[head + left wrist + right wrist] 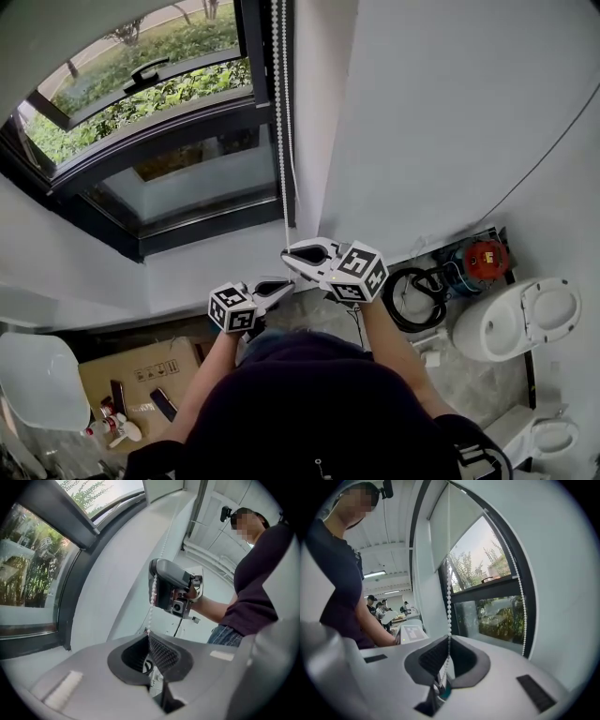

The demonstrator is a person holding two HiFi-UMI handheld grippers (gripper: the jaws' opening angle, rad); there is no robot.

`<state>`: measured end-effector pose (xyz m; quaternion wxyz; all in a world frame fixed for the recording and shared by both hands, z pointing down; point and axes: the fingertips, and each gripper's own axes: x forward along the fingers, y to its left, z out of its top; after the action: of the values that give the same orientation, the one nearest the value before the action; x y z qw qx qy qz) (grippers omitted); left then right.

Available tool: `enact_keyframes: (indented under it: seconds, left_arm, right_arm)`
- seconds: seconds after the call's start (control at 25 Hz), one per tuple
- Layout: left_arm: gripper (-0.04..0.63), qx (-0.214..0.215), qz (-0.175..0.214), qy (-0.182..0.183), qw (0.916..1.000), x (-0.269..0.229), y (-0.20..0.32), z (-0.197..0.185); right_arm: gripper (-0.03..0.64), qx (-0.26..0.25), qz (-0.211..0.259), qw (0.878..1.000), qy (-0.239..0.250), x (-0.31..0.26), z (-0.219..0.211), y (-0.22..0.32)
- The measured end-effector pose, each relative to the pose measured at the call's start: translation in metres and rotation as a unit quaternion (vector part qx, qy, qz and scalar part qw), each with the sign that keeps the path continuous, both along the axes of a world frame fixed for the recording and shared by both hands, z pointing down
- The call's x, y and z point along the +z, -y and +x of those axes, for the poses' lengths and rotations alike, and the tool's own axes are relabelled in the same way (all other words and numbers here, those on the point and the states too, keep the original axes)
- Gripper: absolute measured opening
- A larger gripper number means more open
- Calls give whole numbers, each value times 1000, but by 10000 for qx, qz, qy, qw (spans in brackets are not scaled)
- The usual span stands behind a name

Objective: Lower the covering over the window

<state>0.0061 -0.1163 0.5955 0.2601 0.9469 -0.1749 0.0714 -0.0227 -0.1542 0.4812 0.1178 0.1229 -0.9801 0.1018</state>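
Both my left tool (279, 287) and my right tool (292, 253) pinch the thin white bead chain (278, 112). It hangs straight up and down; my right tool holds higher.

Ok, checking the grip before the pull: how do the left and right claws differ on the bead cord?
The right claw grips the bead cord higher; left claw grips just below it. In the head view, right claw reaches in from the cord's right, left claw from its left. Both are shut on the same strand.
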Motion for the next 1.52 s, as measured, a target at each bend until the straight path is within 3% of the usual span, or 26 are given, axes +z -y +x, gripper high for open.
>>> enact_keyframes:
  seconds: [0.16, 0.24, 0.36, 0.52, 0.76, 0.96, 1.16, 1.2, 1.24, 1.36, 1.52]
  left_arm:
    - [30, 205, 6, -164, 9997, -10, -5, 2]
    - [110, 175, 63, -313, 9993, -24, -1, -2]
    - [112, -1, 481, -478, 9977, -60, 13, -15]
    - [112, -310, 1199, -762, 9894, -130, 31, -30]
    - [112, -451, 1914, -791, 9773, -209, 42, -27]
    - [112, -531, 1860, -1031, 9757, -239, 53, -17]
    - [112, -337, 1865, -868, 9780, -253, 61, 4]
    - [99, -307, 1861, -802, 9788, -254, 62, 8]
    - [26, -288, 1864, -718, 9794, -255, 62, 12]
    - [25, -156, 1858, -598, 9806, -255, 61, 17]
    - [23, -45, 1689, -497, 9844, -235, 62, 16]
  right_arm:
    - [19, -4, -71, 10000, 45, 1, 3, 2]
    - [18, -15, -102, 9999, 92, 0, 4, 3]
    - [18, -68, -96, 9999, 121, 0, 4, 2]
    - [18, -115, -101, 9998, 160, 0, 3, -1]
    - [18, -151, -95, 9997, 177, -1, 5, -4]
    - [18, -177, -87, 9997, 174, -1, 6, -7]
    - [18, -191, -83, 9996, 177, -2, 7, -10]
    - [20, -191, -88, 9996, 186, -2, 7, -10]
    - [18, -185, -92, 9996, 200, -2, 8, -10]
    - [18, -148, -89, 9996, 224, -2, 10, -8]
    - [18, -246, 16, 9993, -277, 18, 10, -7]
